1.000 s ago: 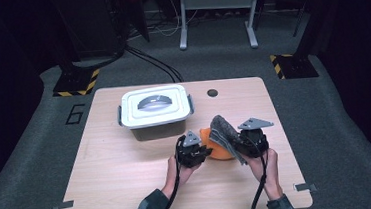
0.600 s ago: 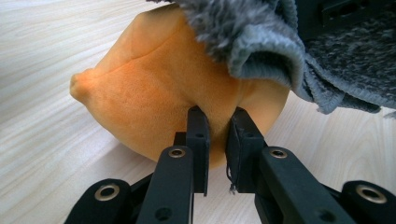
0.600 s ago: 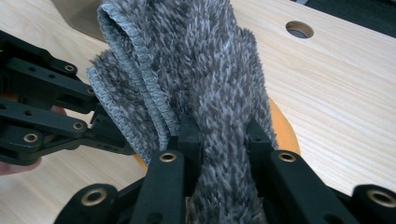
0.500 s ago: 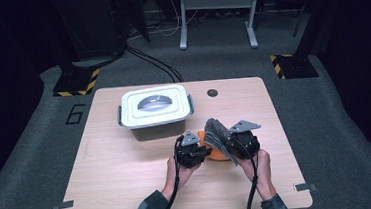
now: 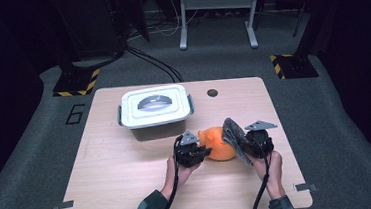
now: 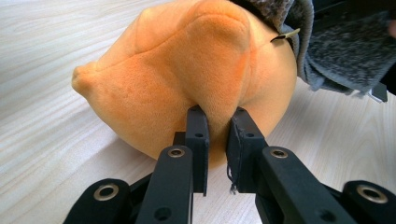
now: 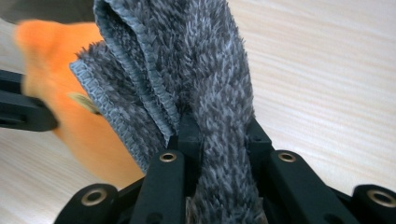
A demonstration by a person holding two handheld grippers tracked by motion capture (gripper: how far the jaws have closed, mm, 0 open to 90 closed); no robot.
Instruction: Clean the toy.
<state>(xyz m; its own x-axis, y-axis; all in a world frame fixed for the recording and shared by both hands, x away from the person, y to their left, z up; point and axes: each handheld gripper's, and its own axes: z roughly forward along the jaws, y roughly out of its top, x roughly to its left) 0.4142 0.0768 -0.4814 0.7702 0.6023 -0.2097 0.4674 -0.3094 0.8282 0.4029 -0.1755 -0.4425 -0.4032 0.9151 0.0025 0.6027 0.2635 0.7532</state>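
While the left gripper (image 6: 218, 122) pinches a fold of the orange plush toy (image 6: 187, 70), the toy rests on the table (image 5: 119, 180). Right gripper (image 7: 219, 135) is clamped on a grey cloth (image 7: 205, 65) touching the toy.

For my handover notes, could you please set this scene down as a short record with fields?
Surface: wooden table
Toy: orange plush, lying near the table's middle
Left gripper: shut on a fold of the plush
Right gripper: shut on a grey cloth
Cloth: fuzzy, folded, resting against the plush's right side
Box: white box with its lid on, behind the plush, apart from it
Hands: one on each gripper, coming in from the near edge
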